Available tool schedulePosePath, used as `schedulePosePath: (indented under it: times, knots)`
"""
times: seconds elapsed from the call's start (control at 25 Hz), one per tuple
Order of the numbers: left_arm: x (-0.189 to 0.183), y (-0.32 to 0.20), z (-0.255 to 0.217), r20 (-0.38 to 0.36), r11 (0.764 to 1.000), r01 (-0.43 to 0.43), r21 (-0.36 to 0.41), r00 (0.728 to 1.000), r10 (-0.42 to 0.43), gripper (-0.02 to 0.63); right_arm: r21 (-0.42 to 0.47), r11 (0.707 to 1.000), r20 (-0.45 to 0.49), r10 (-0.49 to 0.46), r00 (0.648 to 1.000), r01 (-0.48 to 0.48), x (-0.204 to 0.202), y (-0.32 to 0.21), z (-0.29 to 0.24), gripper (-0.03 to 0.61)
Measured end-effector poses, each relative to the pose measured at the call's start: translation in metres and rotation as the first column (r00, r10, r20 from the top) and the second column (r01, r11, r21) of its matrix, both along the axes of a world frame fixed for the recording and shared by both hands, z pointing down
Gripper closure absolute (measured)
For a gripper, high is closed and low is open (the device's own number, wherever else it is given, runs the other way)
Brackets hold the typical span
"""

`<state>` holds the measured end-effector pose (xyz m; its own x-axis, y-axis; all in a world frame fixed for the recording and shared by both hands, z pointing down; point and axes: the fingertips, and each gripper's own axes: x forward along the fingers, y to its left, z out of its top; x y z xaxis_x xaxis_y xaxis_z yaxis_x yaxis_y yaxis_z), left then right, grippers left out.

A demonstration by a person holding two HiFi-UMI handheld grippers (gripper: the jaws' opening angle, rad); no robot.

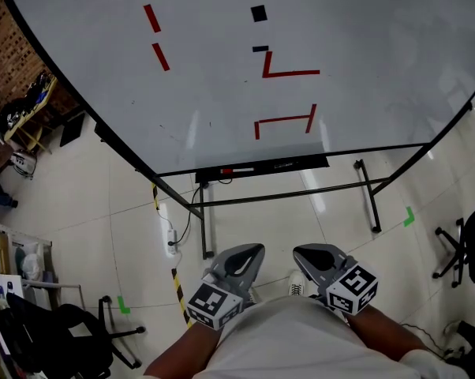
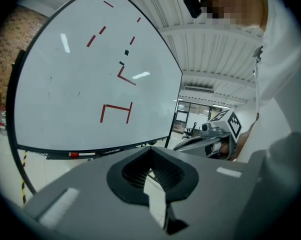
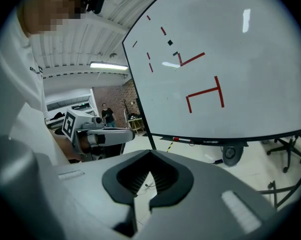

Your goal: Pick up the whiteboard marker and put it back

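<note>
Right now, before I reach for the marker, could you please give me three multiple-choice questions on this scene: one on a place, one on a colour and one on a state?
1. Where does the whiteboard marker lie?
A) on the floor
B) on the tray under the whiteboard
C) in the left claw

2. What colour are the angular line figures drawn on the board?
A) red
B) green
C) blue

3. How do the two claws stand?
A) both wide open
B) one shut on the marker
C) both shut on nothing

Answers:
1 B: the whiteboard marker lies on the tray below the whiteboard.
2 A: the line figures are red strokes.
3 C: the left claw and the right claw each show jaws together, with nothing between them.
</note>
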<state>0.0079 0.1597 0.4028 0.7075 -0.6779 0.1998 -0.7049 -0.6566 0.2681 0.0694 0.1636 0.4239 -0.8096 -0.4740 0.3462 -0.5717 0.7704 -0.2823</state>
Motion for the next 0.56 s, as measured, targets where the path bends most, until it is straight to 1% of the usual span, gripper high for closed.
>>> schedulePosePath:
  times: [0.2,0.56]
  knots:
    - [0.004,-0.002,-0.003,0.011,1.000,-0.006,0.009,1.000,0.006,0.598,0.002,1.000,0.001,-0.015,1.000,0.015,0.000,-0.001,0.002,0.578]
    - [0.004,-0.010,-0.004,0.025,1.000,-0.008,0.009,1.000,0.007,0.598,0.005,1.000,0.011,-0.004,1.000,0.004,0.001,-0.010,0.001,0.577]
